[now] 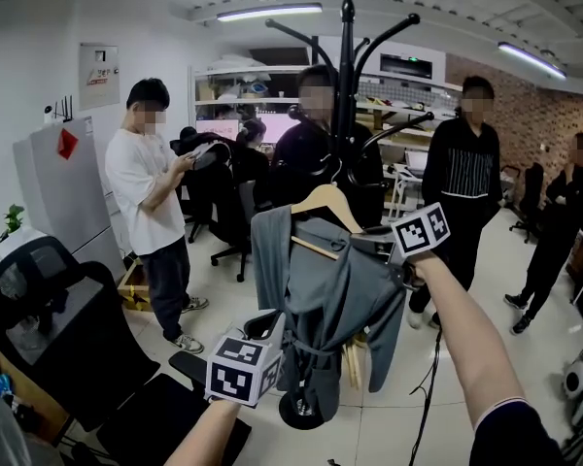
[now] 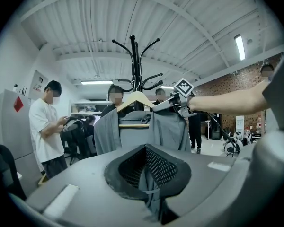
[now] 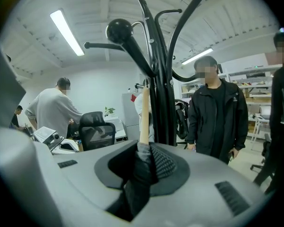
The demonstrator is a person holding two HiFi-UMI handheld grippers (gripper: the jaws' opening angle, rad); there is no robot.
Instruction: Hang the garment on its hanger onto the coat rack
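Behind coat rack [image 1: 346, 76], person in black [image 1: 301, 158]; office chair [image 1: 58, 338] left.

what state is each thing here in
grey fabric garment: draped on the hanger, lower part pinched
light wooden hanger: held at the rack, hung or not unclear
black metal coat rack: upright
left gripper: jaws shut on the garment
right gripper: jaws shut on the hanger's clothed arm
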